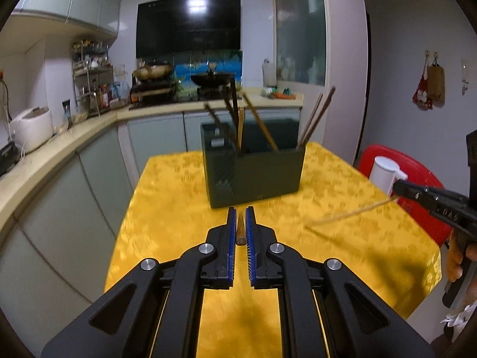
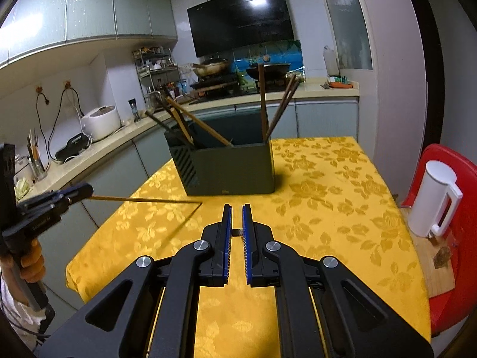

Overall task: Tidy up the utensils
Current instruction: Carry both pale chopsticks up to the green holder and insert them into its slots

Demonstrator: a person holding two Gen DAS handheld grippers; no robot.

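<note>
Presently each gripper, left gripper [image 1: 241, 217] and right gripper [image 2: 237, 216], clamps one thin brown chopstick [image 2: 143, 199] before the dark-green holder [image 2: 229, 167].

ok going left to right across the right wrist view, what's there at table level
left hand-held gripper shut on a chopstick → dark green utensil box on the yellow tablecloth → white jug on the red chair
</note>
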